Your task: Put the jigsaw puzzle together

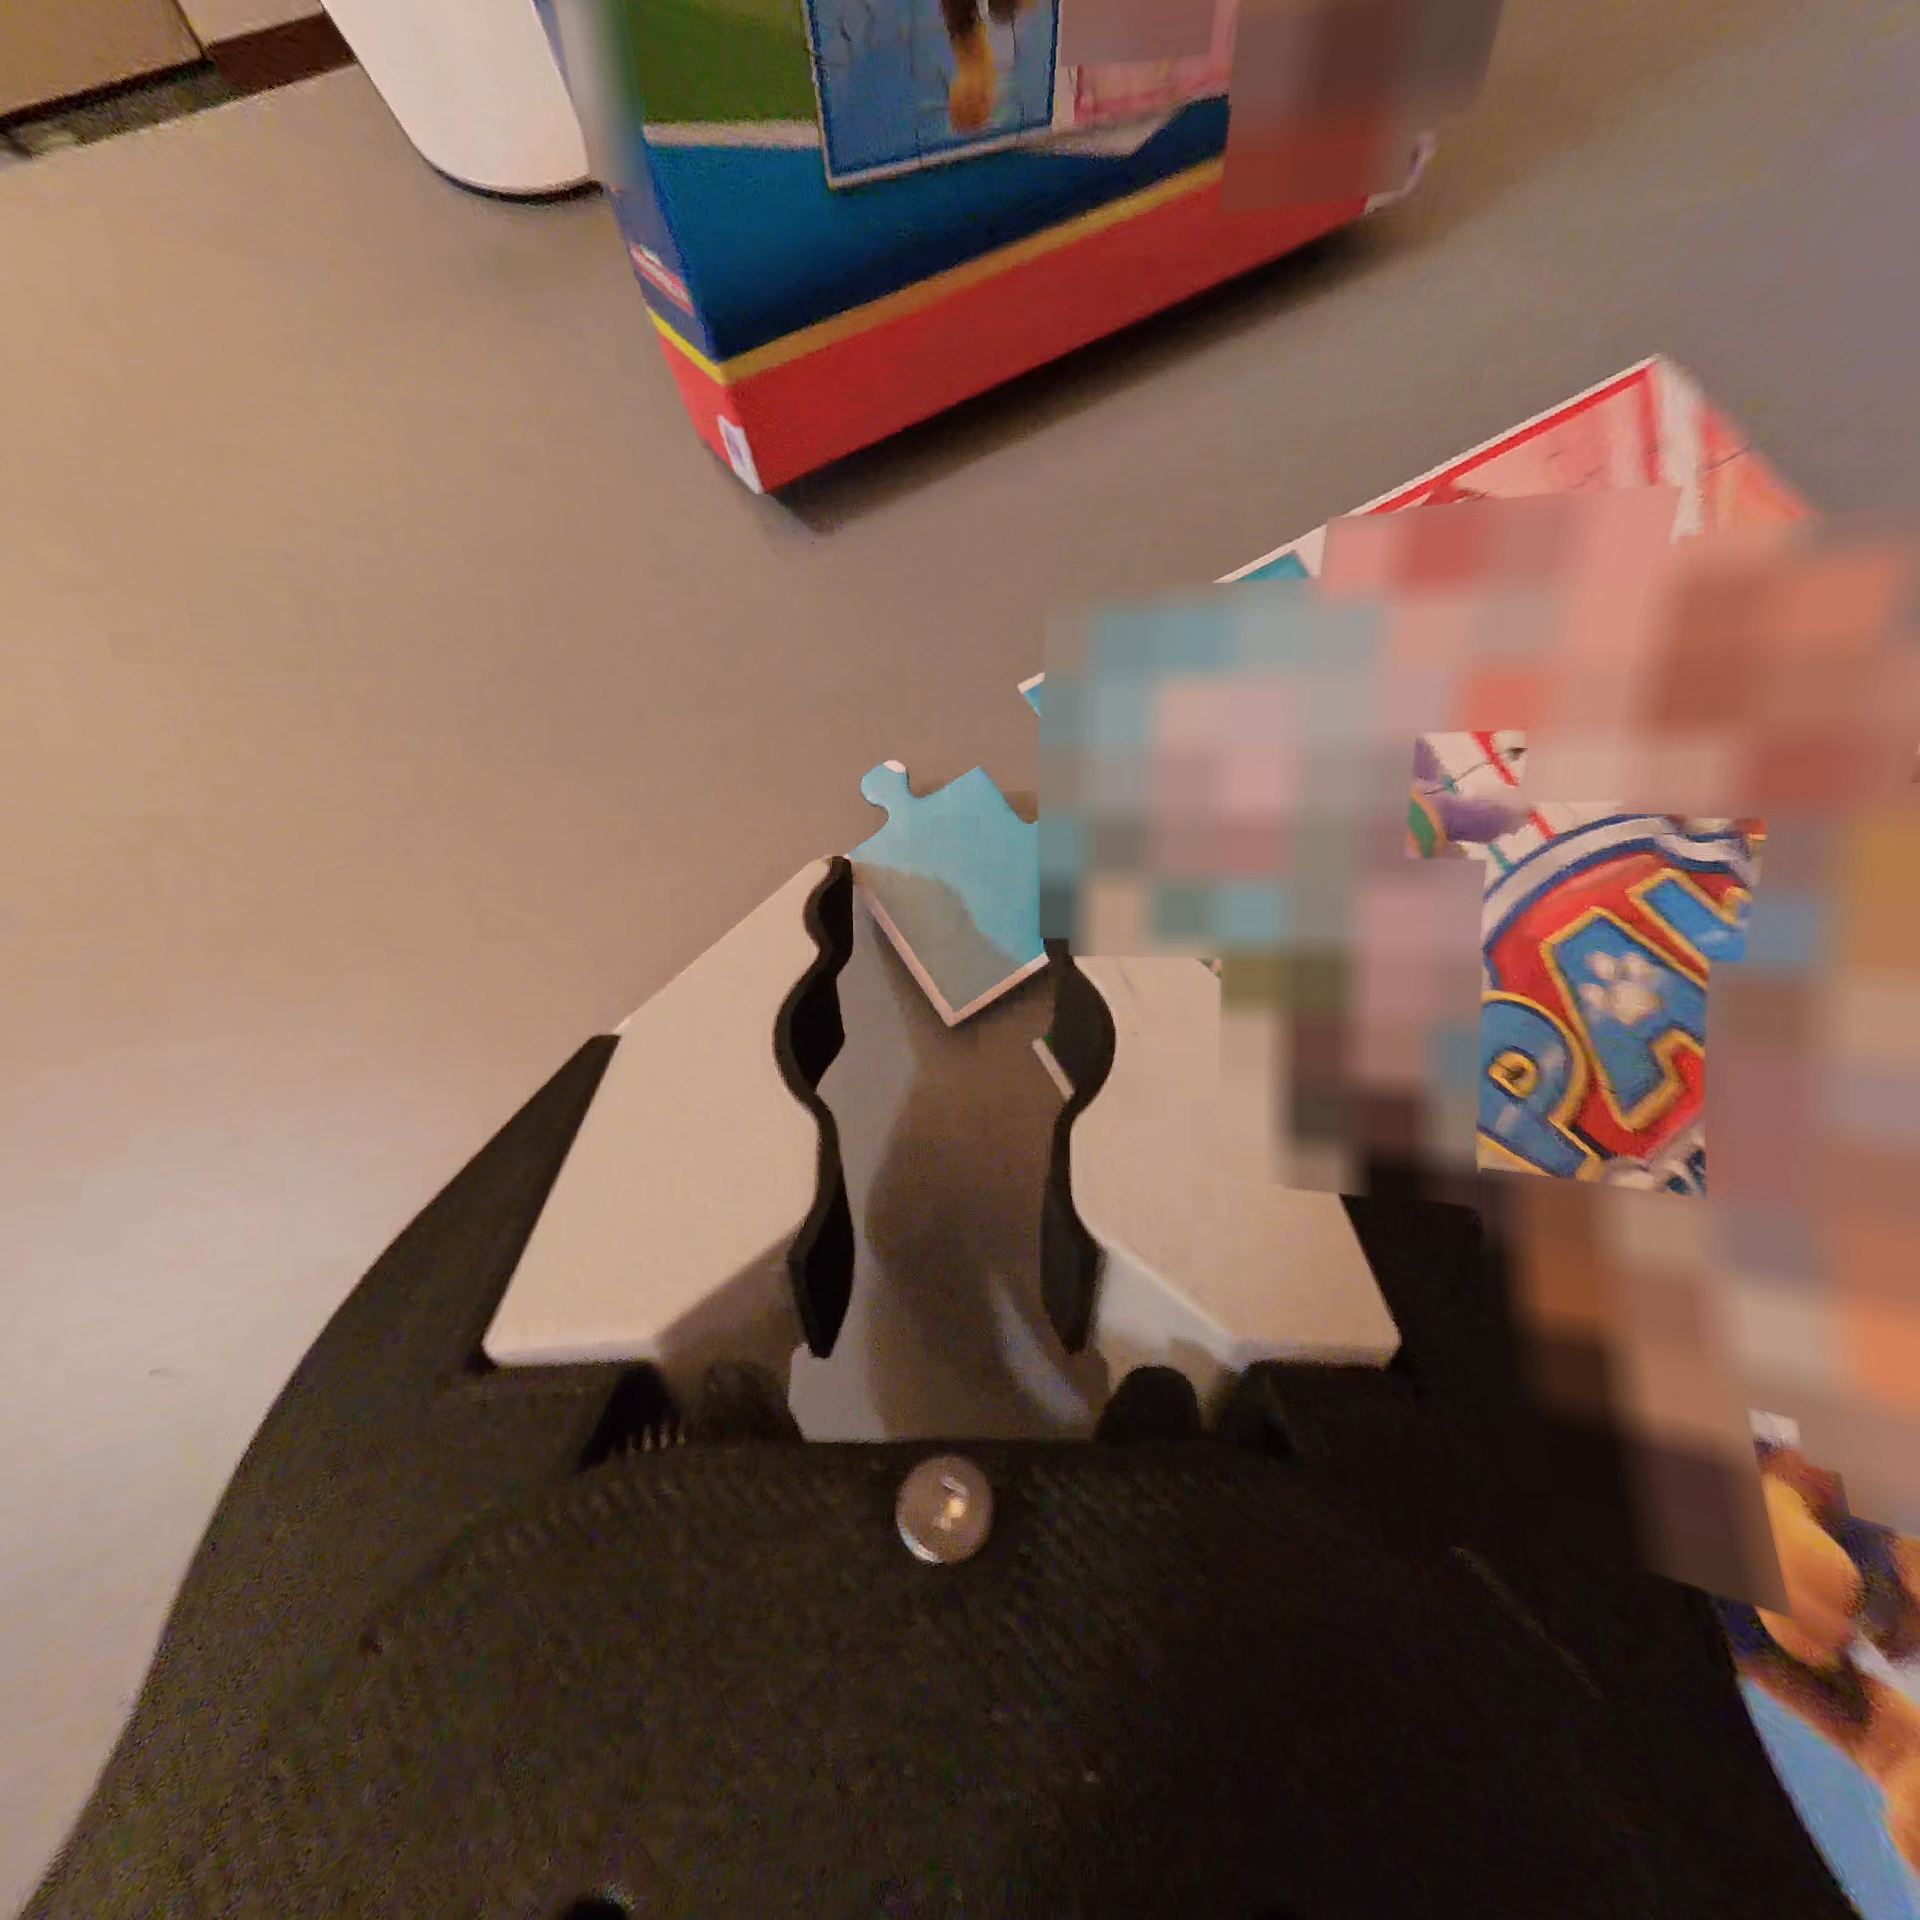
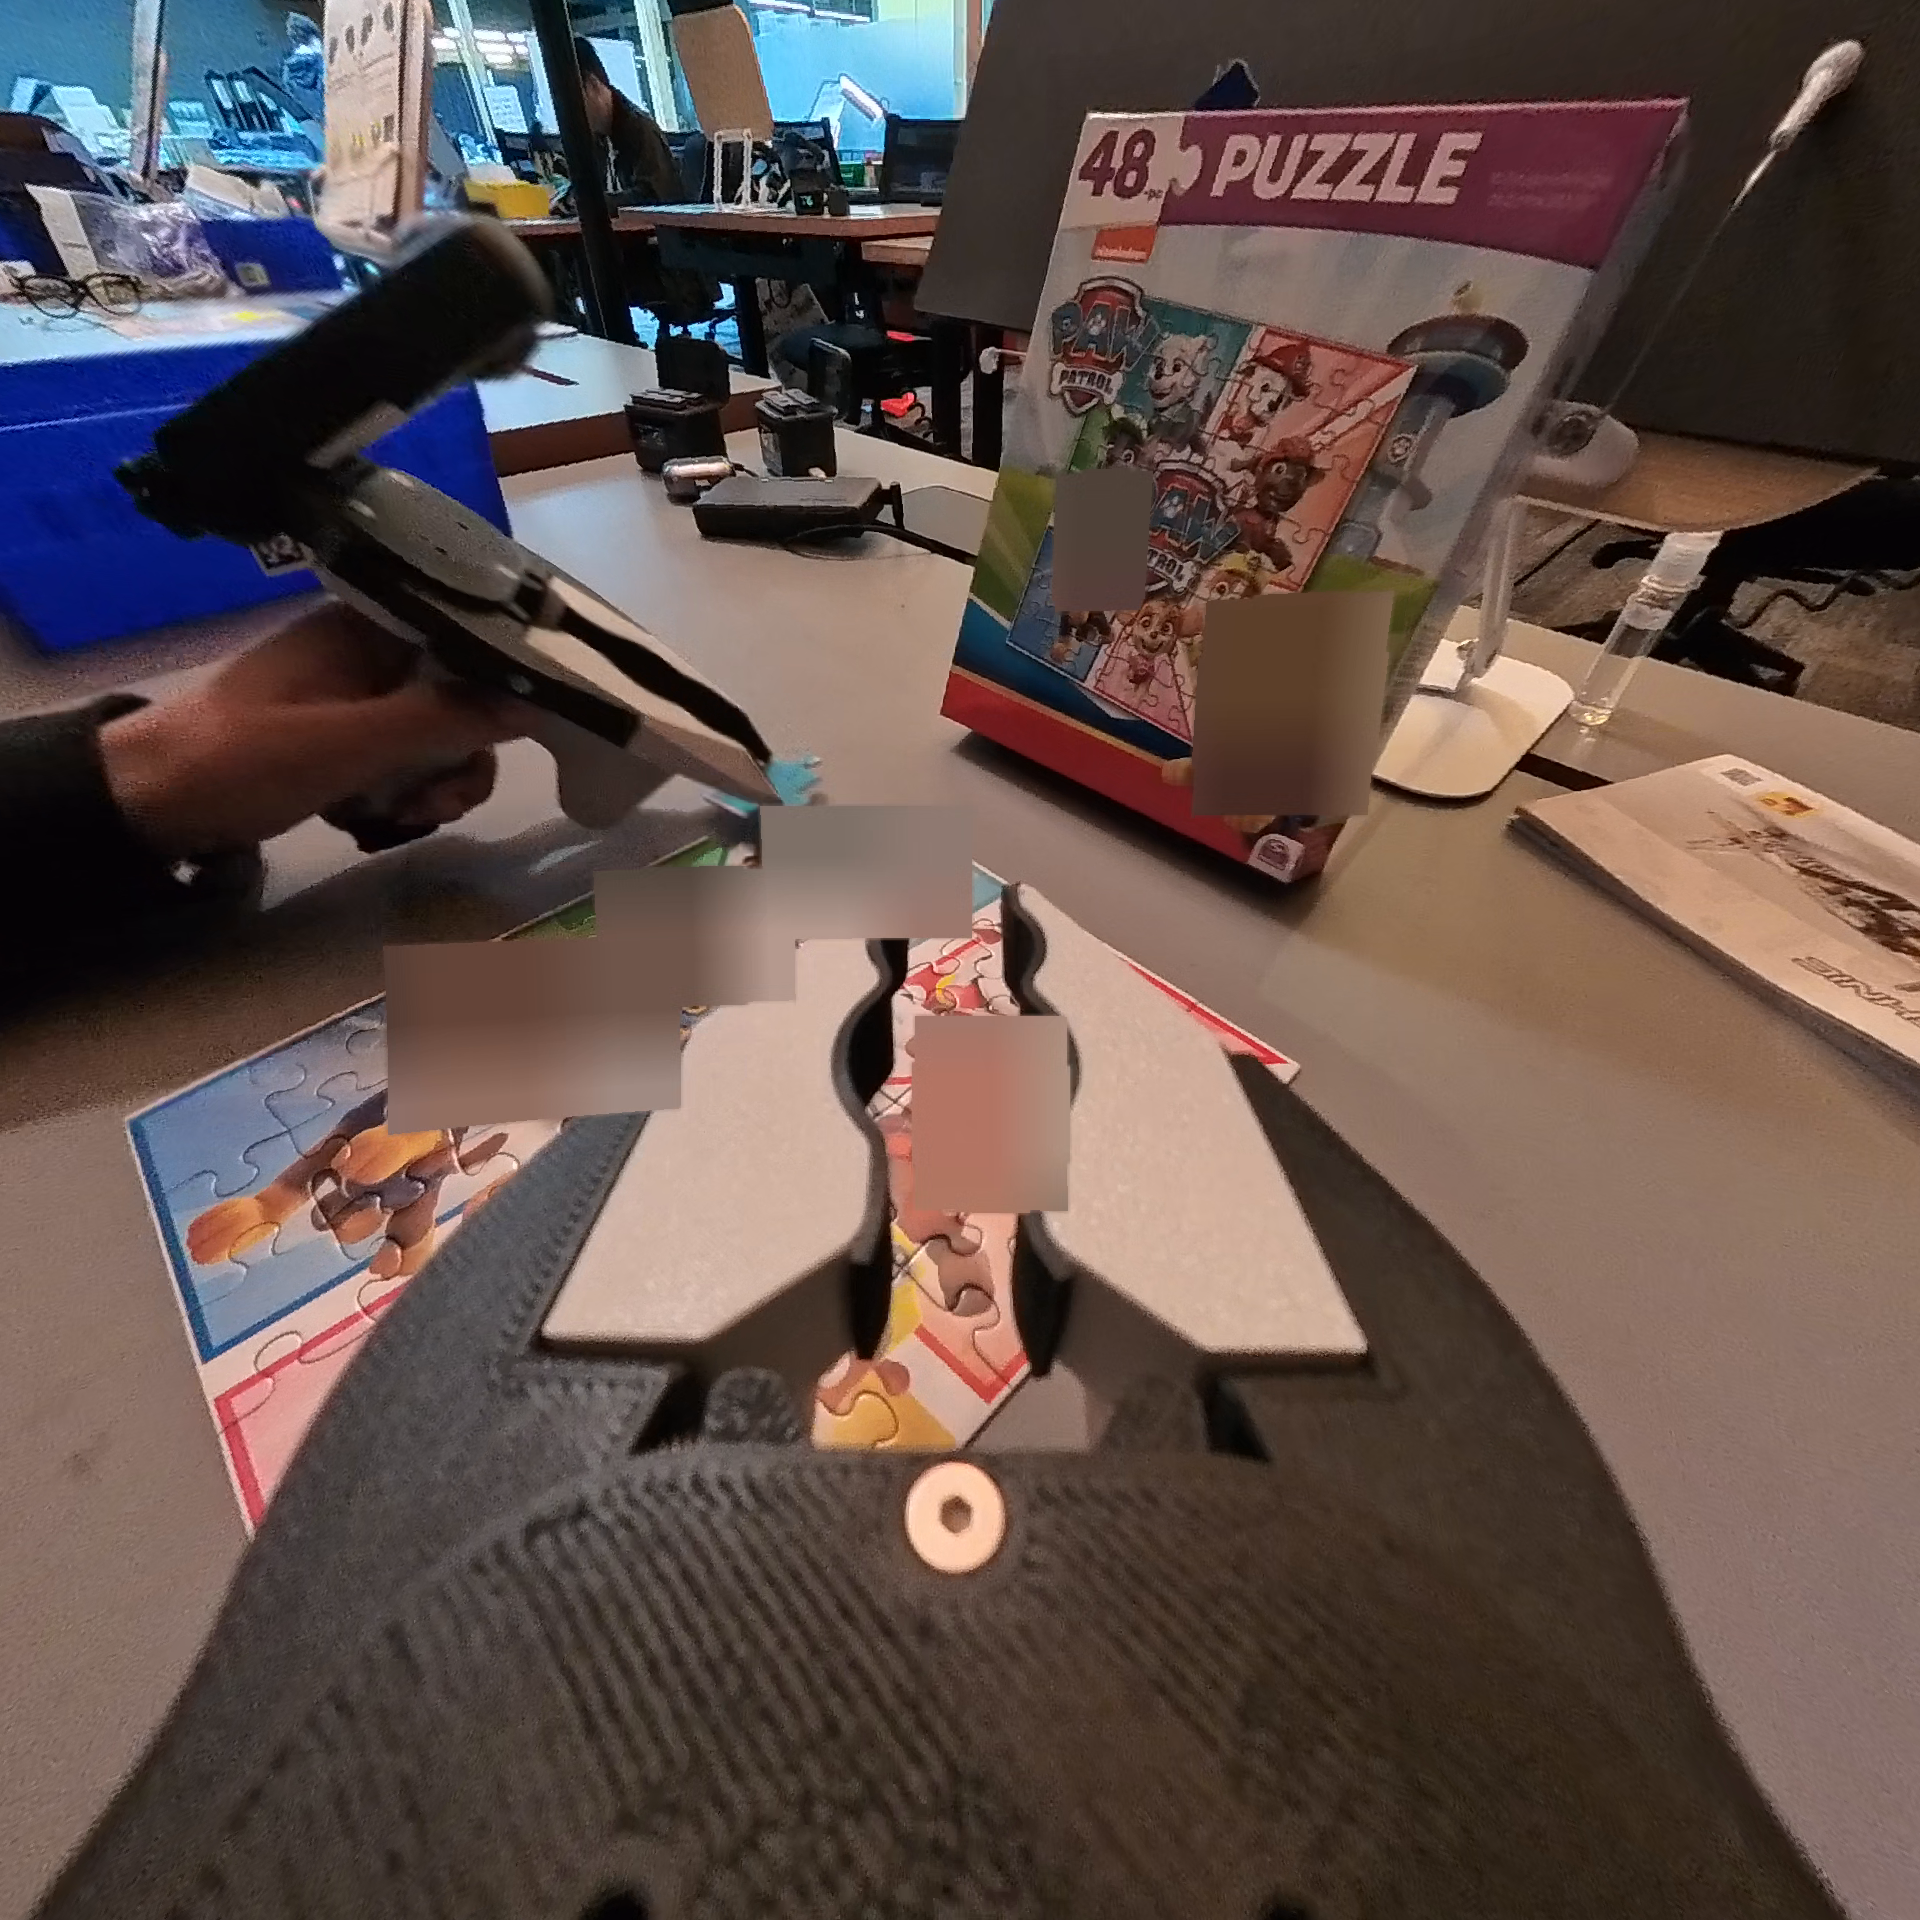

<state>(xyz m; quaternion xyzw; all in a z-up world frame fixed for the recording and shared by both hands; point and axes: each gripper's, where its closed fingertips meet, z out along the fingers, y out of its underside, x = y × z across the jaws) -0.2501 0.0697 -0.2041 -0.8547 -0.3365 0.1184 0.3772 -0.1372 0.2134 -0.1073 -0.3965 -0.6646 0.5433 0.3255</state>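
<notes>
While the left gripper (image 1: 951,935) clamps a blue piece (image 1: 951,883) between its fingers, the puzzle (image 1: 1600,997) lies at three o'clock, just beside it. The right gripper (image 2: 951,956) (empty, fingers a little apart) hovers over the puzzle's pink part, farther from the piece.

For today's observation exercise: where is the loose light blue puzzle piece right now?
The light blue puzzle piece sits between the left gripper fingertips, beside the assembled puzzle edge, with the puzzle box standing beyond.
</notes>
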